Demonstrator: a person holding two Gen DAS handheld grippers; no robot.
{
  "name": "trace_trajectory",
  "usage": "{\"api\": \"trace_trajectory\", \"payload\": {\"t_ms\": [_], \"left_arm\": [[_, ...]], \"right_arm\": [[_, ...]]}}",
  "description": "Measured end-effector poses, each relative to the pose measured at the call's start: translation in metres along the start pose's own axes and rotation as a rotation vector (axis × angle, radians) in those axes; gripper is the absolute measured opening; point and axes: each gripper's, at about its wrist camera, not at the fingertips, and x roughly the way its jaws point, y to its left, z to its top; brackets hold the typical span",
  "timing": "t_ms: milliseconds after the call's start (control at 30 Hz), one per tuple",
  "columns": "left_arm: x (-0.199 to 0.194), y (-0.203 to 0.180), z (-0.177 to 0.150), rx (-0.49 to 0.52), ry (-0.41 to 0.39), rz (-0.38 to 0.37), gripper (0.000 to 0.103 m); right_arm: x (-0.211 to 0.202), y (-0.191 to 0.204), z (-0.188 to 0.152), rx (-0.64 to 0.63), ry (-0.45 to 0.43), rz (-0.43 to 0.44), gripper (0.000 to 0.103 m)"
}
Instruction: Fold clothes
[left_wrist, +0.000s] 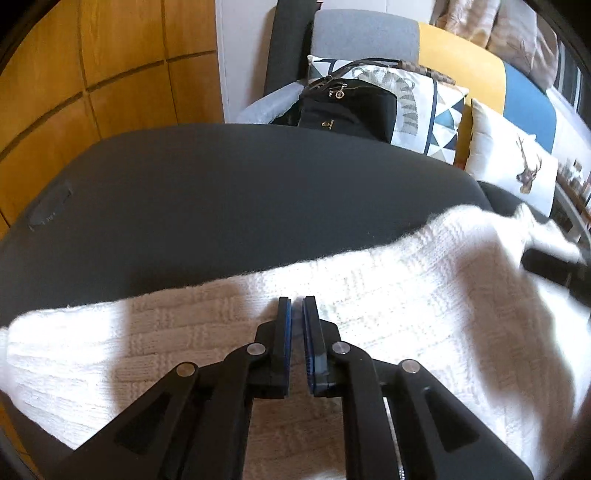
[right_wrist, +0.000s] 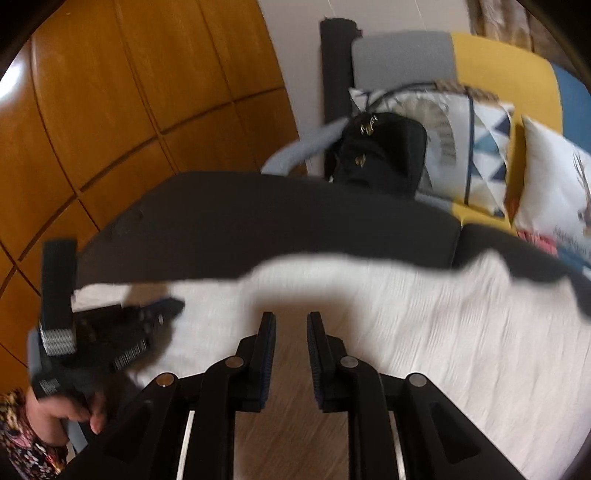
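On the far left of both views stood a wall of orange wooden panels (left_wrist: 92, 74). Next to it, a dark grey padded surface (left_wrist: 240, 192) filled the middle, and it was not possible to tell whether it was a stool or part of the sofa. A white knitted sweater (left_wrist: 388, 295) lay spread across the near part of this surface, and its far edge ran from the lower left up to the right.

The left gripper (left_wrist: 297, 301) was above the sweater, near its far edge. Its jaws were almost together, with only a thin gap between the blue pads, and no cloth was between them. In the right wrist view this same gripper appeared blurred at the left, over the left end of the sweater, with the person's hand (right_wrist: 70, 410) on its handle and a patterned sleeve (right_wrist: 22, 439) behind the hand.

The right gripper (right_wrist: 291, 315) hung over the middle of the sweater. Its jaws were narrowly open and held nothing.

Further right, behind the padded surface, a black handbag (left_wrist: 347, 107) leaned against a cushion with triangles (left_wrist: 439, 110). Beside it was a white cushion with a deer head (left_wrist: 517, 166), on a sofa (left_wrist: 461, 55) of grey, yellow and blue parts.
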Motion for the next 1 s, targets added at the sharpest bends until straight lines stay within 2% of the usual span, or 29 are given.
{"api": "trace_trajectory", "payload": {"t_ms": [100, 200, 233, 267, 333, 467, 567, 633, 667, 733, 833, 1000], "left_arm": [[0.002, 0.001, 0.000, 0.034, -0.009, 0.041, 0.009], [0.009, 0.000, 0.014, 0.035, -0.012, 0.042, 0.009], [0.009, 0.004, 0.017, 0.024, -0.012, 0.030, 0.009], [0.006, 0.009, 0.017, 0.008, -0.013, 0.012, 0.009], [0.000, 0.020, 0.017, -0.027, -0.013, -0.025, 0.009], [-0.007, 0.033, 0.017, -0.086, -0.021, -0.090, 0.009], [-0.030, 0.029, 0.022, -0.130, -0.102, -0.151, 0.009], [-0.040, 0.016, 0.027, -0.132, -0.125, -0.223, 0.009], [-0.041, 0.007, 0.028, -0.118, -0.120, -0.251, 0.009], [-0.029, -0.012, 0.030, -0.061, -0.072, -0.256, 0.009], [0.005, -0.024, 0.026, -0.013, 0.026, -0.210, 0.010], [0.019, 0.012, 0.018, -0.071, 0.022, -0.212, 0.012]], "right_arm": [[0.021, -0.007, 0.018, -0.019, 0.053, -0.036, 0.014], [0.049, -0.005, 0.021, -0.056, 0.110, -0.059, 0.008], [0.057, -0.005, 0.021, -0.067, 0.127, -0.069, 0.008], [0.061, -0.006, 0.020, -0.064, 0.115, -0.075, 0.004], [0.067, -0.008, 0.019, -0.051, 0.092, -0.080, 0.004], [0.065, -0.020, 0.014, 0.036, 0.059, -0.027, 0.004], [0.065, -0.019, 0.015, 0.034, 0.053, -0.035, 0.004], [0.067, -0.017, 0.014, 0.021, 0.047, -0.056, 0.004], [0.068, -0.015, 0.013, 0.015, 0.045, -0.066, 0.004], [0.069, -0.014, 0.013, 0.007, 0.043, -0.077, 0.004], [0.068, -0.016, 0.013, 0.014, 0.043, -0.070, 0.004], [0.068, -0.021, 0.013, 0.039, 0.043, -0.044, 0.004]]}}
